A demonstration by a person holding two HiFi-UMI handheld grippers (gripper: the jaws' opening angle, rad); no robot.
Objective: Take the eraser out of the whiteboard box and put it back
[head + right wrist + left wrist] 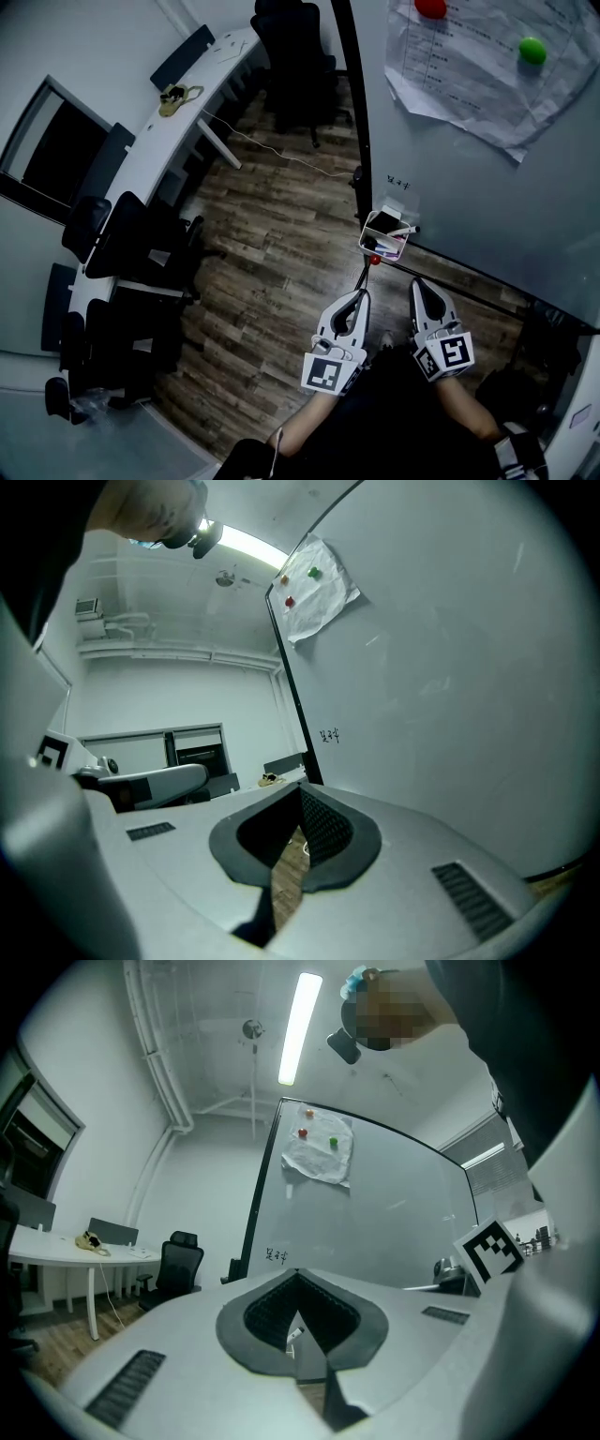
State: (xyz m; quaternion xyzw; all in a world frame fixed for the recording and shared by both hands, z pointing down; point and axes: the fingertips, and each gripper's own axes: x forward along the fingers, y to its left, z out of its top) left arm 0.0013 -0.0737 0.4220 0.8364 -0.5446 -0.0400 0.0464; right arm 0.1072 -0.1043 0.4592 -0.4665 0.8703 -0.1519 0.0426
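Note:
The whiteboard box (383,233) is a small white tray fixed at the lower left edge of the whiteboard (469,178). It holds a dark block, seemingly the eraser (382,222), and markers (401,232). My left gripper (362,292) hangs just below the box, shut and empty, pointing at it. Beside it on the right, my right gripper (418,282) is also shut with nothing in it. In the left gripper view the left gripper (298,1274) has its tips together, and a marker tip shows through the gap behind them. The right gripper (302,787) faces along the board.
A small red ball (374,260) sits just under the box. A sheet of paper (469,75) is pinned to the board by a red magnet (431,7) and a green magnet (532,50). A long white desk (159,141) and black chairs (131,244) stand to the left on a wooden floor.

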